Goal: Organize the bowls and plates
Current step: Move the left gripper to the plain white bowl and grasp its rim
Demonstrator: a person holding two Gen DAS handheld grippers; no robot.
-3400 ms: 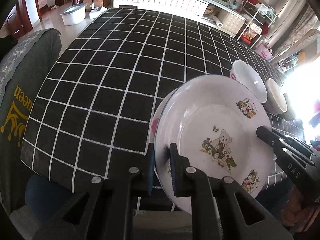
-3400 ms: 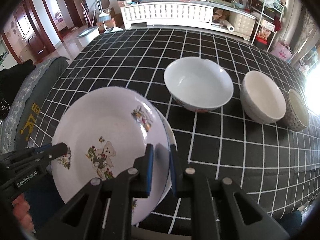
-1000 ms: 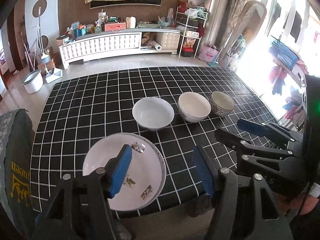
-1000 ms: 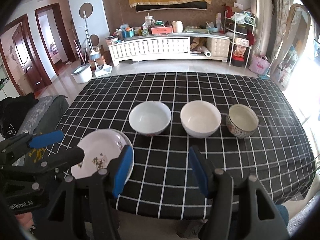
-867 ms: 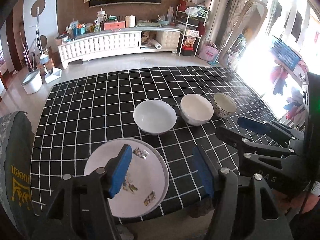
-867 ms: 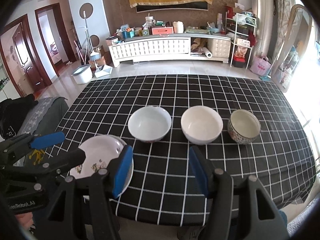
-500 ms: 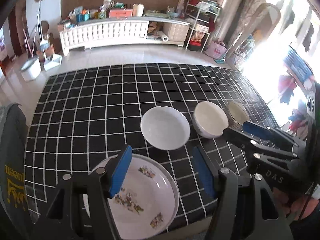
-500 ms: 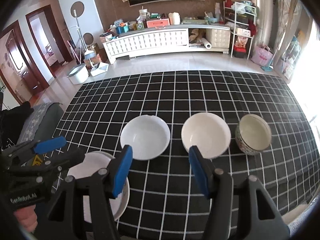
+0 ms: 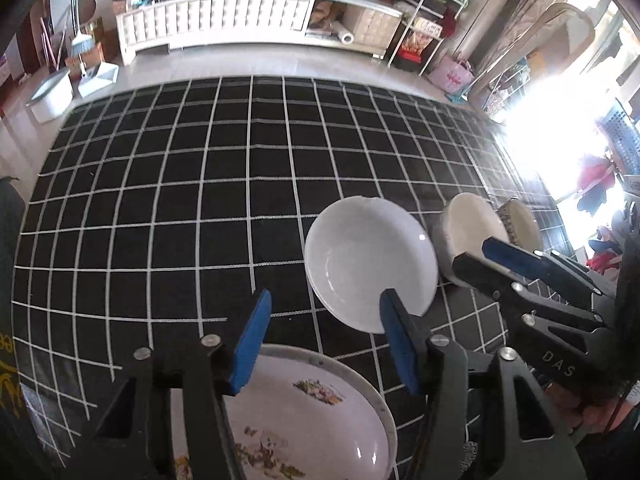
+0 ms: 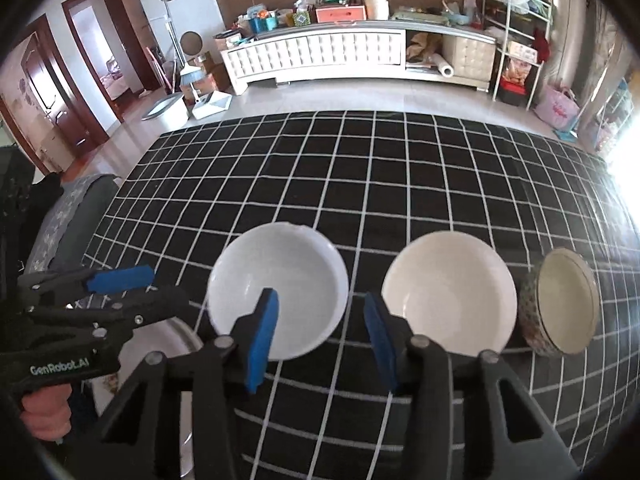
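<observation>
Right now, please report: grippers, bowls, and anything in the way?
Left gripper and right gripper both empty, jaws closing. Three bowls in a row; white bowl nearest both. Plates stacked at the near edge. Nothing in the way.

Both wrist cameras look steeply down along their own fingers at the desk, the left from nearer. They share the white bowl, the cream bowl and the far cabinet.

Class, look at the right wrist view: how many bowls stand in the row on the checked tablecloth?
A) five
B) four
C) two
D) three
D: a white bowl, a cream bowl and a patterned bowl stand side by side; the only other dish is the plate at the near left edge.
</observation>
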